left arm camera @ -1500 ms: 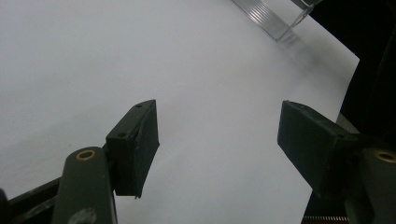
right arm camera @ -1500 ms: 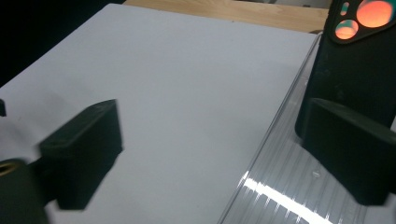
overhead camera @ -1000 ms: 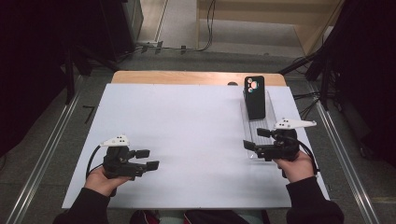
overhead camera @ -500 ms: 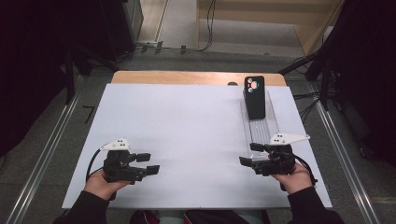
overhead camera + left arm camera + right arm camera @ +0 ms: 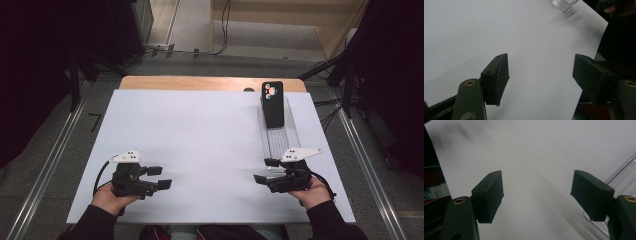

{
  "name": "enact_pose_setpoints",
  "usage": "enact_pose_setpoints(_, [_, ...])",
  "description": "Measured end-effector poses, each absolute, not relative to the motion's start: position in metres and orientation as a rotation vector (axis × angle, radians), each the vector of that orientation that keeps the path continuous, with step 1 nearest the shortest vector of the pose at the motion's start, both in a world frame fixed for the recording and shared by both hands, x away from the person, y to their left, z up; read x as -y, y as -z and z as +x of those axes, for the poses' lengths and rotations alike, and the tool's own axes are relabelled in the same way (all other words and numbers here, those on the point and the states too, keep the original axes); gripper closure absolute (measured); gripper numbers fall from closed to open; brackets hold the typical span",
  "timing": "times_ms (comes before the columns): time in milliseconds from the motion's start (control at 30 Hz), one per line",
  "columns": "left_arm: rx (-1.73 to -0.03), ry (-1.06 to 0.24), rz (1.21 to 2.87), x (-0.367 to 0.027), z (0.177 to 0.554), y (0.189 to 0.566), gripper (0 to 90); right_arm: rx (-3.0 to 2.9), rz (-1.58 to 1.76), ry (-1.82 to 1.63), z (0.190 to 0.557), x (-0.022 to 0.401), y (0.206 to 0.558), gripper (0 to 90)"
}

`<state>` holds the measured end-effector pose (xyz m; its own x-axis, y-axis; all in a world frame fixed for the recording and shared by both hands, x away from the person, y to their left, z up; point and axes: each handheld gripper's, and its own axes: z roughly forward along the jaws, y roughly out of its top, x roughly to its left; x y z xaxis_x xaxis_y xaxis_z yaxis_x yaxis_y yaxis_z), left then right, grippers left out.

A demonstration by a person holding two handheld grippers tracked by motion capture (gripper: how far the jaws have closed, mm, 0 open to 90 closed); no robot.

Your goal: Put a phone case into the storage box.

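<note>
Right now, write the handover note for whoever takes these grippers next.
Left gripper: open, holding nothing, low over the white table at the near left.
Right gripper: open, holding nothing, at the near end of the clear tray.
Black phone: stands at the tray's far end, camera side facing us.
Done: phone sits in the tray, nothing gripped.
Left: probably nothing.

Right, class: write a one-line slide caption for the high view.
Two open hand-held tongs, left and right, rest on a white table near a phone in a clear rack.
</note>
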<state>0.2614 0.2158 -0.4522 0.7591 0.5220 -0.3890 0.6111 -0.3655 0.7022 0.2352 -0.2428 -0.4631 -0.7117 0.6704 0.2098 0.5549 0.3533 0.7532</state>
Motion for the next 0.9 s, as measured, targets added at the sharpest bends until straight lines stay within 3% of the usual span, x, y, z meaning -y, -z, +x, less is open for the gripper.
enact_pose_setpoints(900, [-0.857, 0.133, 2.04, -0.2164, 0.2625, 0.4528, 29.3, -2.473, 1.143, -1.331, 0.2374, 0.2487, 0.4647, 23.6])
